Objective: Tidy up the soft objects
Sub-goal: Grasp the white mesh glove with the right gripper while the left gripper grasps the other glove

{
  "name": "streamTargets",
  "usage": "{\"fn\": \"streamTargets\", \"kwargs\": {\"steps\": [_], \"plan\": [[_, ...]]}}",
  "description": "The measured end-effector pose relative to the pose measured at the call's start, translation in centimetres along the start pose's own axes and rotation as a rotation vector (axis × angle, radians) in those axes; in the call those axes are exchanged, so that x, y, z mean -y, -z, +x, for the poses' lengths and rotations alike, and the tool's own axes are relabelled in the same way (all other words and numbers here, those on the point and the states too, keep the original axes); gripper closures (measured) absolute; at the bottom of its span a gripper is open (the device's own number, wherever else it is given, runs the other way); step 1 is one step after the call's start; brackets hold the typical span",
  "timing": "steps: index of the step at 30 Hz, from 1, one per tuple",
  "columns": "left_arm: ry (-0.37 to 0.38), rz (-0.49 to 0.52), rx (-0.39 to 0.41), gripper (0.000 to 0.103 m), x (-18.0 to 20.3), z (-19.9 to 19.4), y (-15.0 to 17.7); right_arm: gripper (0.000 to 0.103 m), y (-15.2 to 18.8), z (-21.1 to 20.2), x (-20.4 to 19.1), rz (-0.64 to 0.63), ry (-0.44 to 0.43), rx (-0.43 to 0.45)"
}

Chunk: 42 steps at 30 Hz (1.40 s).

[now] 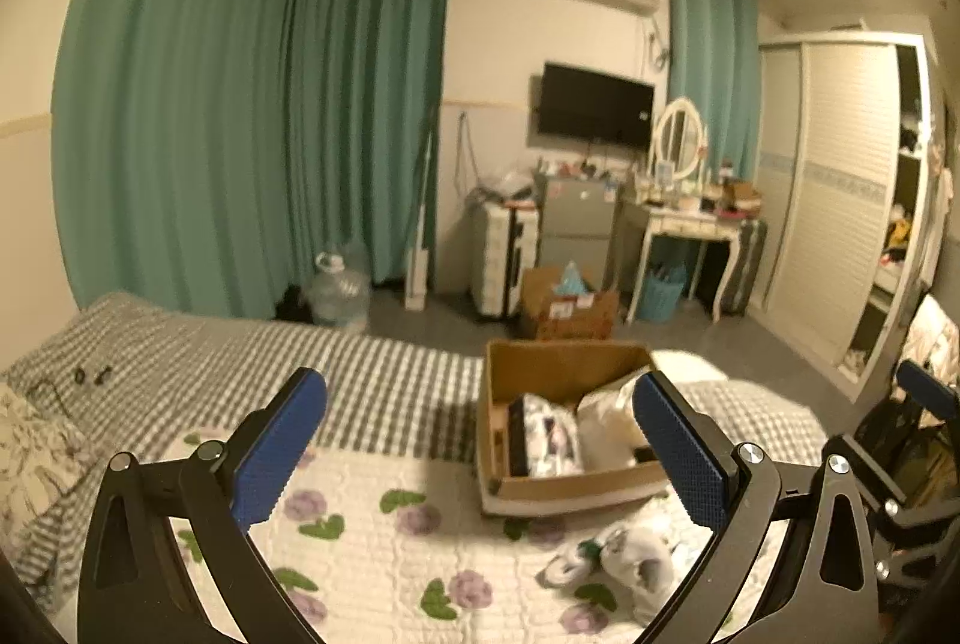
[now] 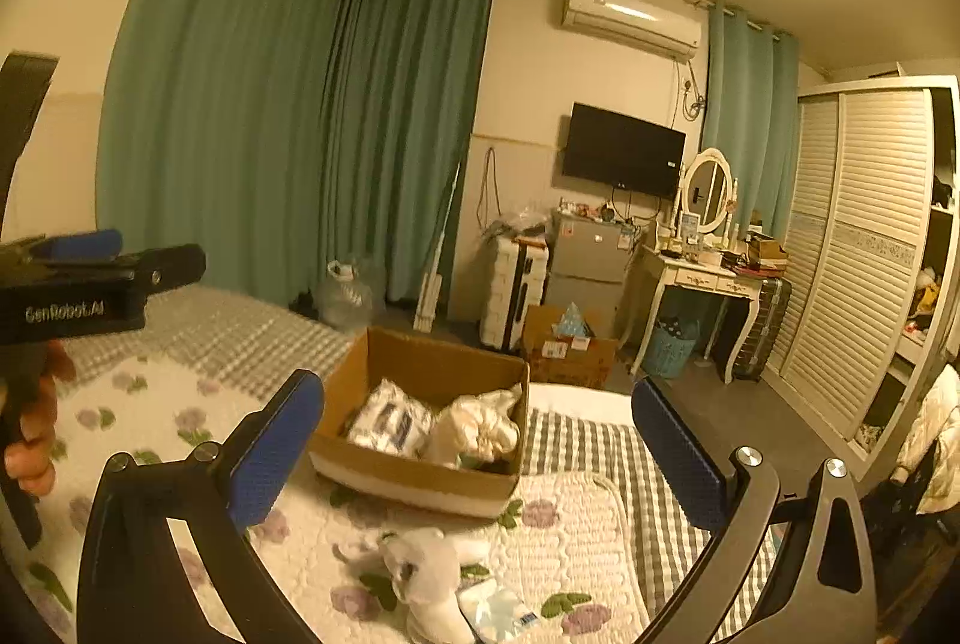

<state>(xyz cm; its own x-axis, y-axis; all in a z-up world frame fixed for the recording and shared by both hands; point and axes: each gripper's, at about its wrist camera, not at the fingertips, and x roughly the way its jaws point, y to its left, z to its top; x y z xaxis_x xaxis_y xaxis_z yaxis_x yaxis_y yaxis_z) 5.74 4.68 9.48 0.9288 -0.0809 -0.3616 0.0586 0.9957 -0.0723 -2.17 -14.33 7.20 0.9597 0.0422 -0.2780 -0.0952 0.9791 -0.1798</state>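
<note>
A cardboard box (image 1: 564, 362) (image 2: 420, 488) stands on the bed and holds a white patterned soft pack (image 1: 549, 434) (image 2: 390, 419) and a cream soft bundle (image 1: 606, 422) (image 2: 477, 431). A white plush toy (image 1: 636, 563) (image 2: 429, 575) lies on the floral quilt (image 1: 372, 524) in front of the box, with a pale blue packet (image 2: 498, 614) beside it. My left gripper (image 1: 480, 440) is open and empty, held above the quilt. My right gripper (image 2: 480, 449) is open and empty, above the toy. The left gripper also shows at the right wrist view's left edge (image 2: 78, 248).
The bed has a grey checked sheet (image 1: 240, 350). On the floor beyond stand a second cardboard box (image 1: 567, 308), a water jug (image 1: 339, 290), a suitcase (image 1: 501, 254), a dressing table (image 1: 684, 230) and a wardrobe (image 1: 840, 200). Green curtains (image 1: 240, 104) cover the wall.
</note>
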Motion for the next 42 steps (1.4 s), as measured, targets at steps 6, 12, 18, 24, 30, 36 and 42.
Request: {"fn": "streamTargets", "kwargs": {"steps": [6, 12, 18, 24, 30, 36, 42], "plan": [[0.009, 0.037, -0.078, 0.0, 0.6, 3.0, 2.7, 0.0, 2.9, 3.7, 0.5, 0.002, -0.048, -0.128], [0.027, 0.074, -0.173, 0.0, 1.6, 7.0, 6.0, 0.0, 7.2, 8.6, 0.9, -0.007, -0.078, -0.279], [0.052, 0.104, -0.198, 0.0, 1.7, 10.4, 9.2, 0.0, 11.5, 12.2, -0.1, -0.025, -0.112, -0.397], [0.055, 0.121, -0.309, 0.0, 1.5, 14.1, 12.3, 0.0, 14.8, 14.6, -1.4, -0.073, -0.13, -0.478], [0.106, 0.095, -0.379, 0.001, 1.7, 16.1, 15.0, 0.01, 18.7, 17.6, -1.8, -0.063, -0.156, -0.593], [0.125, 0.179, -0.396, 0.001, 3.5, 16.7, 16.5, 0.072, 19.6, 18.2, -0.9, -0.016, -0.196, -0.608], [0.202, 0.19, -0.428, 0.001, 5.1, 17.7, 17.8, 0.076, 19.2, 17.9, 2.2, 0.071, -0.146, -0.59]]}}
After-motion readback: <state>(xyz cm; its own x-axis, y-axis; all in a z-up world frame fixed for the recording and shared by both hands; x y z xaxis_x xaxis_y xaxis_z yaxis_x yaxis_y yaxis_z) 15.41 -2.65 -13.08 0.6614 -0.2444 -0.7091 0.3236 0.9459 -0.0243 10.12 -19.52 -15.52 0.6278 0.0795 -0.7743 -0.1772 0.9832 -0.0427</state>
